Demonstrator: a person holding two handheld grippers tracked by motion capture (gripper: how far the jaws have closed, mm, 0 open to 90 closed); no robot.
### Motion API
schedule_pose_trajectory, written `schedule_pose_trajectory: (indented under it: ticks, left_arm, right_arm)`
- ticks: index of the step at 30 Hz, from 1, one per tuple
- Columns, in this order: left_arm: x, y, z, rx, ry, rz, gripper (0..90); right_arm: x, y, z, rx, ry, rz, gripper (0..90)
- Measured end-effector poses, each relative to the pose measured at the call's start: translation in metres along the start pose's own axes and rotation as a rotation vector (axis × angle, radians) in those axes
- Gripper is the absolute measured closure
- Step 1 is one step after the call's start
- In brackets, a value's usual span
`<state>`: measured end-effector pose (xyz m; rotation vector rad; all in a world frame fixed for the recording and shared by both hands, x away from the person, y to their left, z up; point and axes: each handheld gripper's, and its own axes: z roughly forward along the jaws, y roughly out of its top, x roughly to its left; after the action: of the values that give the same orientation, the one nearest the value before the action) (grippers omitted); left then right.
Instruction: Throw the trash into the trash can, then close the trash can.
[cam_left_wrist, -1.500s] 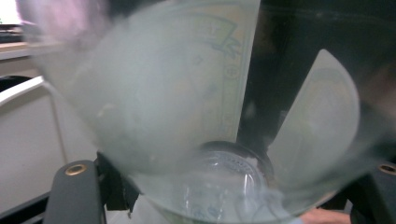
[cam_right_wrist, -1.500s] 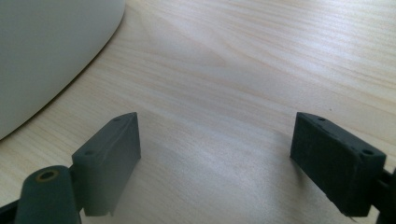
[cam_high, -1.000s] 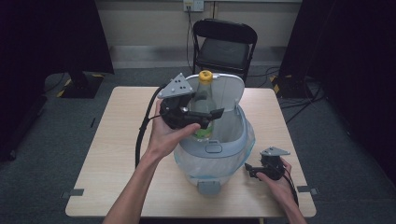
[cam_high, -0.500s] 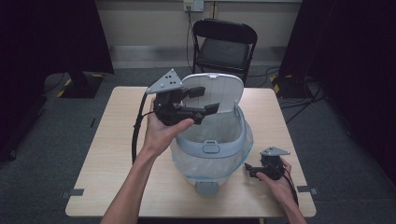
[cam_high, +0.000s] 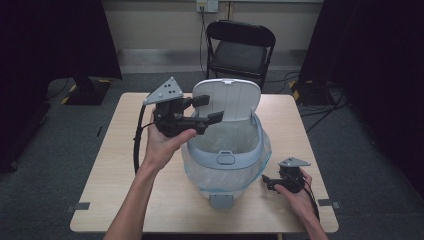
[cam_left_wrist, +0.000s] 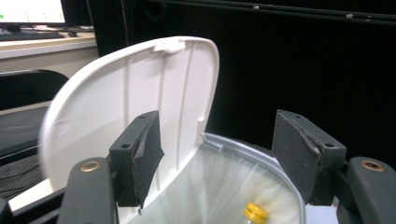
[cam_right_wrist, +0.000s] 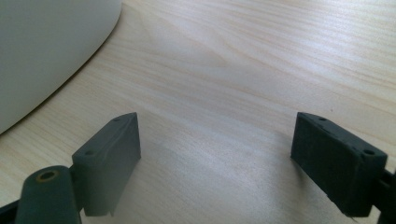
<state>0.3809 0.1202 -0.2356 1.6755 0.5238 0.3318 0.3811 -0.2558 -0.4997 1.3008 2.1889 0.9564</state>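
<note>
The bin (cam_high: 227, 160) is seen at the centre of the tabletop (cam_high: 110, 165), its lined mouth facing straight up and its white lid (cam_high: 227, 100) raised upright at the 12 o'clock rim. Bare wood is left free at 9 o'clock and at 3 o'clock of the bin, while its foot pedal (cam_high: 220, 201) nearly reaches the near tabletop edge at 6 o'clock. A chair (cam_high: 240, 50) stands beyond the far edge.

The left tool (cam_high: 207, 110) is held above the bin's rim at about 10 o'clock, jaws parted with nothing between them; they have just been closing slightly. In the left gripper view its pads (cam_left_wrist: 140, 156) frame the open mouth and the lid (cam_left_wrist: 126, 107).

A bottle is lying inside the liner (cam_left_wrist: 224, 186); only its yellow cap (cam_left_wrist: 256, 212) can be made out, low and cut off by the frame, so its long axis cannot be told.

The right tool (cam_high: 267, 182) is rested low at 4 o'clock of the bin, its jaws spread wide over bare wood (cam_right_wrist: 261, 70), empty, with the bin's wall (cam_right_wrist: 46, 46) blurred at 10 o'clock.
</note>
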Motion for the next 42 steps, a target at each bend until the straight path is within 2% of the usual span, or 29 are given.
schedule_pose_trajectory:
  ticks: [3, 6, 14, 24, 27, 30, 35, 38, 40, 42]
  left_arm:
    - [0.005, -0.005, -0.006, -0.007, 0.052, -0.024, 32.8]
    - [0.009, -0.011, -0.013, -0.016, 0.058, -0.042, 32.5]
    - [0.019, -0.018, -0.029, -0.008, 0.093, -0.052, 33.2]
    - [0.037, -0.022, -0.045, 0.002, 0.161, -0.075, 33.5]
    - [0.044, -0.022, -0.043, 0.01, 0.171, -0.089, 32.8]
    - [0.048, -0.024, -0.041, 0.029, 0.175, -0.069, 32.6]
    - [0.06, -0.025, -0.033, 0.027, 0.191, -0.104, 32.3]
    - [0.068, -0.023, -0.025, 0.034, 0.212, -0.118, 32.3]
    - [0.071, -0.02, -0.019, 0.039, 0.241, -0.13, 32.3]
    - [0.075, -0.017, -0.014, 0.036, 0.238, -0.133, 32.3]
  right_arm:
    - [0.0, 0.0, 0.0, 0.0, 0.0, 0.0, 14.6]
    - [0.0, 0.0, 0.0, 0.0, 0.0, 0.0, 14.6]
    - [0.0, 0.0, 0.0, 0.0, 0.0, 0.0, 14.6]
    - [0.0, 0.0, 0.0, 0.0, 0.0, 0.0, 14.6]
    - [0.0, 0.0, 0.0, 0.0, 0.0, 0.0, 14.6]
    - [0.0, 0.0, 0.0, 0.0, 0.0, 0.0, 14.6]
    - [0.0, 0.0, 0.0, 0.0, 0.0, 0.0, 14.6]
    - [0.0, 0.0, 0.0, 0.0, 0.0, 0.0, 14.6]
    - [0.0, 0.0, 0.0, 0.0, 0.0, 0.0, 14.6]
    - [0.0, 0.0, 0.0, 0.0, 0.0, -0.001, 14.6]
